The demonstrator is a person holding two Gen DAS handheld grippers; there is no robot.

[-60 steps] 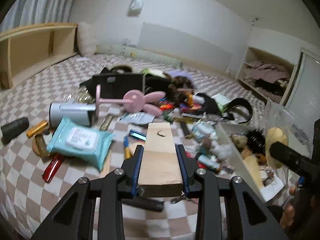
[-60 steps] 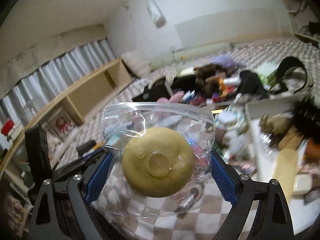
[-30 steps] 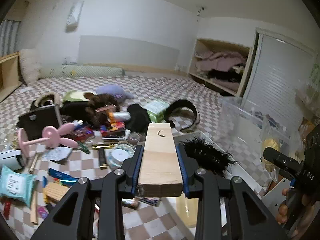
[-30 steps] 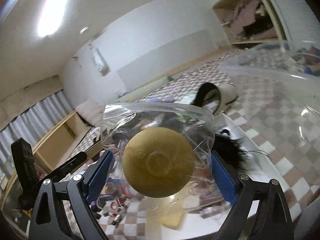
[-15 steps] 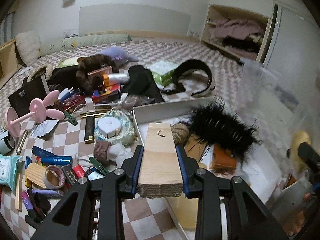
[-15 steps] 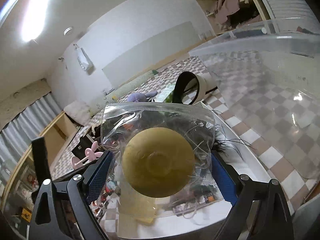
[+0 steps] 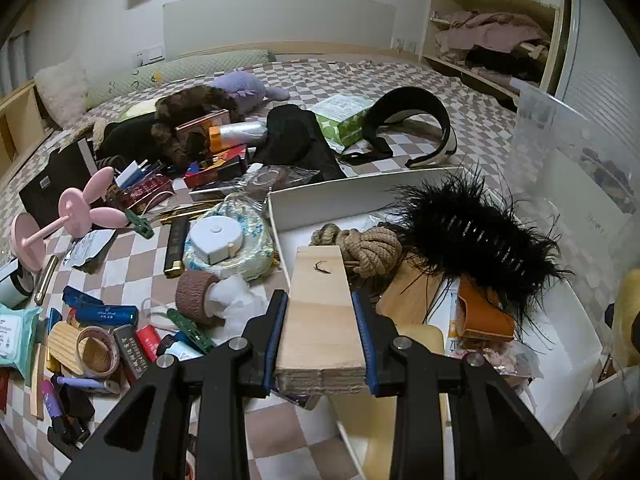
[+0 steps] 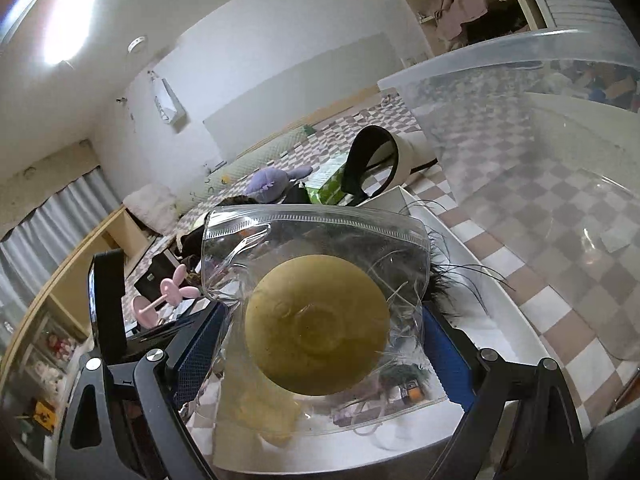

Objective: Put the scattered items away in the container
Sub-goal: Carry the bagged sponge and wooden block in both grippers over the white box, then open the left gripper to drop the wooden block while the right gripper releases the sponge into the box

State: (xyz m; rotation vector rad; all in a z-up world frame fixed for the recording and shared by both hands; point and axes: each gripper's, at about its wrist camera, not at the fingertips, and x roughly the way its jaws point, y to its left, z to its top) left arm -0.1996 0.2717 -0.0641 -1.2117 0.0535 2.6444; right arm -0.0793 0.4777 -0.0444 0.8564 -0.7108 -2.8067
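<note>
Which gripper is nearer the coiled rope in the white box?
Left. The left gripper holds a wood block right before the rope; the right gripper hangs off the box's far side.

Plank [image 7: 322,320] hid part of the box [image 7: 576,308] floor and the rope [image 7: 362,246] behind it. Feather clip [image 7: 472,236] covered the brown pouch's [image 7: 482,314] top. Wipes [image 7: 12,332] were cut off by the left edge. In the right view the bagged disc [image 8: 316,326] blocked most of the box contents (only dark feathers poked out). Labels on the small tubes [image 7: 106,314] were too small to read.
</note>
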